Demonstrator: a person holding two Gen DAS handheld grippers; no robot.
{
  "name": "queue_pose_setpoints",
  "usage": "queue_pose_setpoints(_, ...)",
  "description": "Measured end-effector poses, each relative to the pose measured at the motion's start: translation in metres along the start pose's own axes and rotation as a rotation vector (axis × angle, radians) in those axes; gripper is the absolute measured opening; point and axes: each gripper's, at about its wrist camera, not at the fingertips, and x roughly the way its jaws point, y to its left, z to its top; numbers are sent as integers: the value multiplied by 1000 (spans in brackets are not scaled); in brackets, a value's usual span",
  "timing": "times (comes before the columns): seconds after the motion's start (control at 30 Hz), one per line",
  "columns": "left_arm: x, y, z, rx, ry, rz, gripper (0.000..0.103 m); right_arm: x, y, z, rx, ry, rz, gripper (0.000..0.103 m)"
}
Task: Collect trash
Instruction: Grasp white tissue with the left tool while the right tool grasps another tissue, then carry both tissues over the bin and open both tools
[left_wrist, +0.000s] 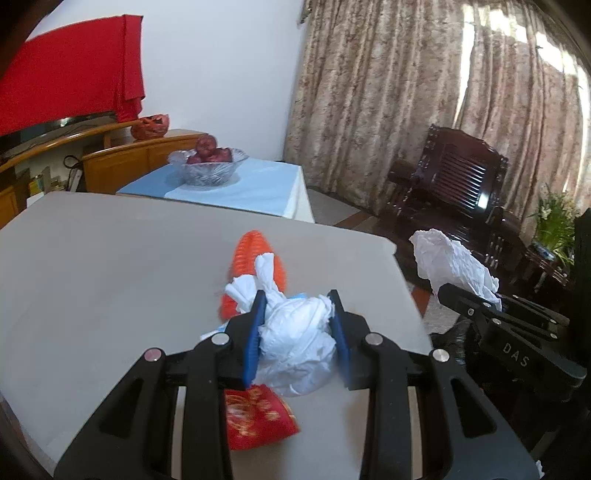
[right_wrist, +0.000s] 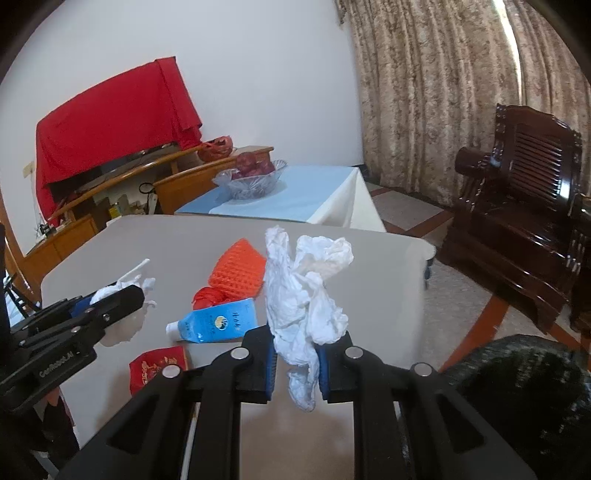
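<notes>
My left gripper (left_wrist: 297, 325) is shut on a crumpled white tissue wad (left_wrist: 295, 343) just above the grey table (left_wrist: 110, 266). It also shows at the left of the right wrist view (right_wrist: 122, 295). My right gripper (right_wrist: 297, 350) is shut on a crumpled white tissue (right_wrist: 306, 291), held up past the table's right edge; it also shows in the left wrist view (left_wrist: 454, 269). On the table lie an orange foam net (right_wrist: 236, 273), a blue tube (right_wrist: 218, 321) and a red packet (right_wrist: 155, 369).
A black trash bag (right_wrist: 517, 387) sits low at the right, beside the table. A blue-clothed table with a glass fruit bowl (right_wrist: 255, 177) stands behind. A dark wooden armchair (right_wrist: 517, 221) stands at the right by the curtains.
</notes>
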Motion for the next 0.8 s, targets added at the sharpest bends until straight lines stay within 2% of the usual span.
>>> queue_pose_setpoints(0.4, -1, -67, -5, 49, 2, -110, 32, -60, -49, -10, 32, -45, -97, 17)
queue_pose_setpoints(0.8, 11, -154, -19, 130, 28, -262, 32, -110, -116, -34, 97, -48, -217, 17)
